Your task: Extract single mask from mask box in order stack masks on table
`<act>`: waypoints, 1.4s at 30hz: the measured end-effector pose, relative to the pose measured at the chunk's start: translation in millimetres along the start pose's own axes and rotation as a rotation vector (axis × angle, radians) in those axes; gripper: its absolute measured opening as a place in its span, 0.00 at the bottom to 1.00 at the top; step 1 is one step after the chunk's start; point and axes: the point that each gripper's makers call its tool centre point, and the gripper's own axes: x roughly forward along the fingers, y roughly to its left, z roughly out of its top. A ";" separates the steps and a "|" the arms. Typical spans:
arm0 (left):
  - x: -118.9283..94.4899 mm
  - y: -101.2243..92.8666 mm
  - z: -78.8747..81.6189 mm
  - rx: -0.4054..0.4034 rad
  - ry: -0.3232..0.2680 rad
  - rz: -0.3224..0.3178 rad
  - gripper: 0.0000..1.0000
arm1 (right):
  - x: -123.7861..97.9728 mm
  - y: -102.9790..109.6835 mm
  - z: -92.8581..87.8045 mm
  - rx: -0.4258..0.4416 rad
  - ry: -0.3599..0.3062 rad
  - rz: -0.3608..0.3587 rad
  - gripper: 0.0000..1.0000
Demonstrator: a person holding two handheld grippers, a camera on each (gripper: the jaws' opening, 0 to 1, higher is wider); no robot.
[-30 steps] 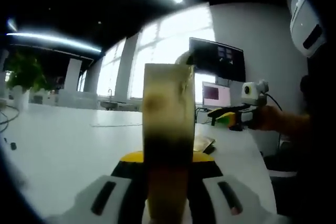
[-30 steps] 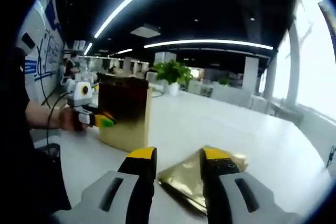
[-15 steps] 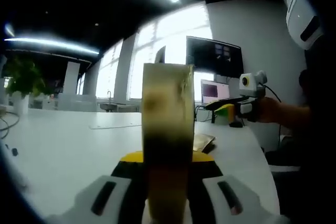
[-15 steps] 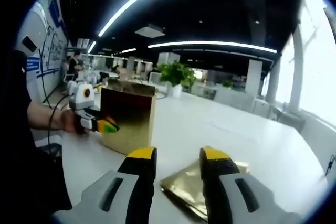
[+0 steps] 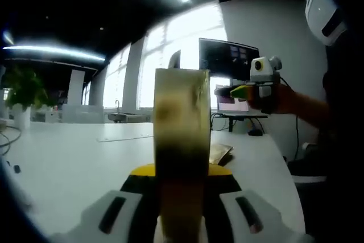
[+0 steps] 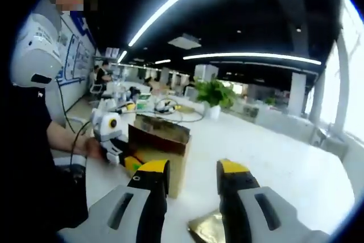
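The left tongs (image 5: pixel 181 197) are pinching the gold mask box (image 5: pixel 182 140), which stands upright on the white bench (image 5: pixel 74 163) near the person's edge; from the right gripper view the same box (image 6: pixel 161 152) shows its open top. The right tongs (image 6: pixel 192 177) are spread with nothing between them, held above the bench and slightly to the side of the box. One gold mask packet (image 6: pixel 207 229) lies flat on the bench just beside the box, partly hidden beneath the right tongs; in the left gripper view its edge (image 5: pixel 220 153) peeks out behind the box.

The main risk, as I judge it, is in the reach into the opening. If the right tongs go in too deep they may pinch several packets at once, not one. A pull at an angle could tip or drag the box if the left grip slackens. The foil looks slick, so a shallow pinch could slip and drop the packet away from the stack.
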 end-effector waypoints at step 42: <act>3.3 -10.8 3.7 0.020 0.001 -0.006 0.30 | 72.4 41.4 29.5 -0.493 0.245 0.361 0.19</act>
